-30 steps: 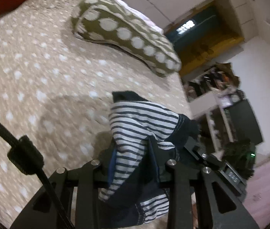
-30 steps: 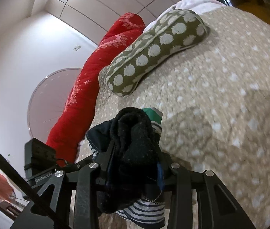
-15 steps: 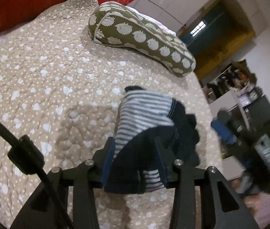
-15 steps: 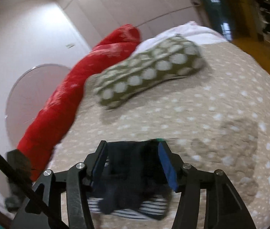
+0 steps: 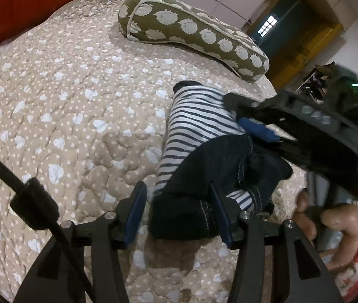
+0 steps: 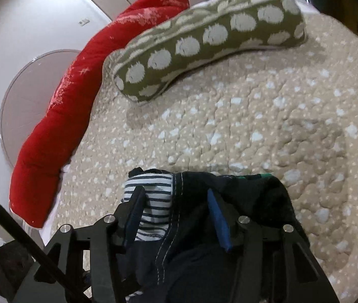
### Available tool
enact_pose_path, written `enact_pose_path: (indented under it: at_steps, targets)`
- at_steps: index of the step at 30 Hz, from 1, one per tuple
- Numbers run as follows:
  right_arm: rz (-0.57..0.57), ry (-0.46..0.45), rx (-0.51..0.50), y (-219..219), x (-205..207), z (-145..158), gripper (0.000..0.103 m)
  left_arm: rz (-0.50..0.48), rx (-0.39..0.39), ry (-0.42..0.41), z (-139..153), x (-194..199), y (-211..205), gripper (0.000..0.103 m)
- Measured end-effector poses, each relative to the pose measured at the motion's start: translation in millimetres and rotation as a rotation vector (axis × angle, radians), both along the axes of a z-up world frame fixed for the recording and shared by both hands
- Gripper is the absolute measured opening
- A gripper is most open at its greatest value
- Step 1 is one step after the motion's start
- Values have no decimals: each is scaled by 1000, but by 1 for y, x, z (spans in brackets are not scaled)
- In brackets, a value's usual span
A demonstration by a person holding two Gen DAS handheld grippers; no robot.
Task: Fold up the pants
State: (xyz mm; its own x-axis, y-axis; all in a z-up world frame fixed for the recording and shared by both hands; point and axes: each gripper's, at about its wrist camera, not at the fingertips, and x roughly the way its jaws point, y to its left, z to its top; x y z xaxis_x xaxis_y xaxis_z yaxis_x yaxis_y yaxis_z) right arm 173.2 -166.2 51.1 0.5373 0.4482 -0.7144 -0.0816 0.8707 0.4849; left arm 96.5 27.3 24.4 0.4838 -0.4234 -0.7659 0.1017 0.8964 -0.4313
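Observation:
The pants [image 5: 199, 151] are dark navy with a blue-and-white striped part, lying bunched on the beige quilted bed [image 5: 65, 101]. My left gripper [image 5: 179, 207] is open, its jaws wide on either side of the dark near end of the pants. My right gripper [image 6: 176, 207] is open too, with the pants [image 6: 179, 222] lying between and over its jaws. In the left wrist view the right gripper [image 5: 260, 126] reaches in from the right onto the pants, a hand on its handle.
A long olive pillow [image 5: 191, 30] with white spots lies across the far side of the bed, also in the right wrist view [image 6: 204, 43]. A red duvet [image 6: 90, 75] is rolled along the bed's far edge. Furniture and a doorway [image 5: 292, 32] stand beyond the bed.
Both grippers have lowered the pants onto the bed and opened their jaws. The pants now lie on the quilt instead of hanging from the jaws.

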Motion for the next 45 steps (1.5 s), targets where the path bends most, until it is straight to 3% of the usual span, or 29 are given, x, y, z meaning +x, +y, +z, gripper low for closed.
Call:
enact_pose_path:
  at_steps: [5,8,12,17,33,45]
  targets:
    - [-2,-112,-108,2,-40,26,54,5,26,-3,-1,-1,-1,50]
    - [-18,-117,-171,-3,-59,15,54,7,34,-5,-1,-2,-2,50]
    - [-1,-43,-140,-13,-62,-14,54,3,60,-16,3,-6,-5,50]
    - [-36,-73,-70,-29,-78,1,54,1,119,-68,21,-21,-6,50]
    - [-157,-86,-102,-47,-169,7,65,39,240,-236,78,-91,-6,56]
    - [-130,-102,-141,-26,-198,11,68,89,318,-377,109,-127,-5,75]
